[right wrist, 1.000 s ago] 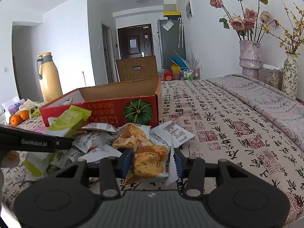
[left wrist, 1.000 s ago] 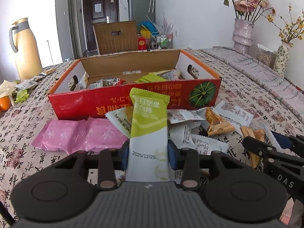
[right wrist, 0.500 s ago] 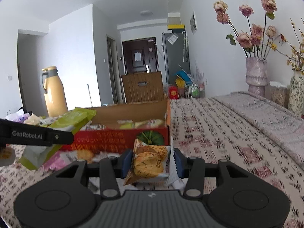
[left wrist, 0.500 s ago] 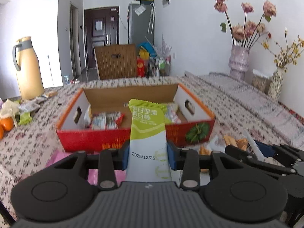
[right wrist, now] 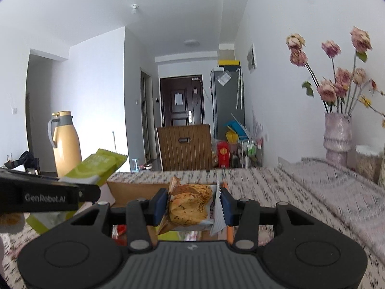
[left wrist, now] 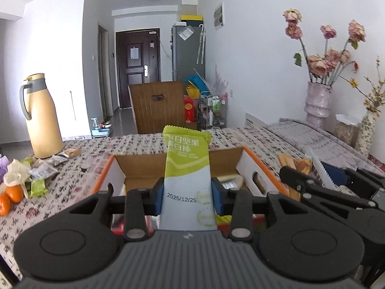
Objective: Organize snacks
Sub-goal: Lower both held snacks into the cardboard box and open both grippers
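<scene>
My left gripper (left wrist: 187, 198) is clamped on a tall green-and-white snack bar wrapper (left wrist: 187, 168), its blue pads (left wrist: 157, 198) pressing both edges just below the colour change. The wrapper stands upright between the fingers: lime green on its upper half with white Chinese characters and a crimped top seam, white on its lower half with the date 2025/12/25 printed in dark type and two faint green round seals. It hangs in the air above the near side of the open cardboard box with a red outside and orange rim (left wrist: 252, 155), which sits on the table's patterned black-and-white cloth (left wrist: 72, 178).

My right gripper (right wrist: 192, 207) is closed on a small clear-and-white packet of golden-brown baked snack (right wrist: 189, 207), also lifted, with the box's brown inner wall (right wrist: 134, 189) showing behind it. The packet is crumpled, its serrated white edge sticking out past the right pad, and the speckled yellow-brown pieces fill its window.

From the left wrist view, the right gripper (left wrist: 320, 187) sits just to the right, over the box's right end. A few more wrappers lie inside the box by its right wall. Loose packets and two oranges (left wrist: 9, 196) rest at the table's left edge near a tan thermos jug with a grey handle (left wrist: 41, 118).
</scene>
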Demonstrator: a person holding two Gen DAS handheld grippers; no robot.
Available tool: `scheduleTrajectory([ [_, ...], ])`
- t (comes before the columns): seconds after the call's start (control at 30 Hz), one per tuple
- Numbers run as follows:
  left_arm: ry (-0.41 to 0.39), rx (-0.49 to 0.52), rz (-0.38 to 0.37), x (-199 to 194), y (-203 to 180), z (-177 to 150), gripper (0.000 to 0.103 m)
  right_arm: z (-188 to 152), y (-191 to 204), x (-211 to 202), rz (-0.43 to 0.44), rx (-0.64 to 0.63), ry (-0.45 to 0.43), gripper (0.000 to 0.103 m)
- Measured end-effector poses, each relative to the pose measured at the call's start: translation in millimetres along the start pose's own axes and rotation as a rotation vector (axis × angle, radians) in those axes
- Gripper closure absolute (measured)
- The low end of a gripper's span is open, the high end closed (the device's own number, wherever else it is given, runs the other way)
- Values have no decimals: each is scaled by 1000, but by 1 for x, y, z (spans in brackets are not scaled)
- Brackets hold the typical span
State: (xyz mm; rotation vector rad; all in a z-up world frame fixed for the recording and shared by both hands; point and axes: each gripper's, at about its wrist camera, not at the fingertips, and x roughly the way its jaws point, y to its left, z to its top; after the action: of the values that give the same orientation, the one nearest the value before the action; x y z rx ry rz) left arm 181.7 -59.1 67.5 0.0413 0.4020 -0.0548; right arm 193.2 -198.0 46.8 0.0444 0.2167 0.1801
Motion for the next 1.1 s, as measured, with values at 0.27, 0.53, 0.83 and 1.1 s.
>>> scheduleTrajectory([
  [0.27, 6, -26, 56, 43, 16, 17, 63, 21, 8, 46, 0, -23, -7, 58],
  [0.53, 29, -62, 80, 87, 27, 20, 63, 12, 9, 91, -7, 7, 46, 58],
  [0.83, 121, -83, 78, 122, 38, -2, 63, -11, 9, 110, -3, -5, 118, 58],
  [1.1, 111, -104, 73, 118, 41, -5, 41, -17, 7, 113, -37, 2, 145, 48],
])
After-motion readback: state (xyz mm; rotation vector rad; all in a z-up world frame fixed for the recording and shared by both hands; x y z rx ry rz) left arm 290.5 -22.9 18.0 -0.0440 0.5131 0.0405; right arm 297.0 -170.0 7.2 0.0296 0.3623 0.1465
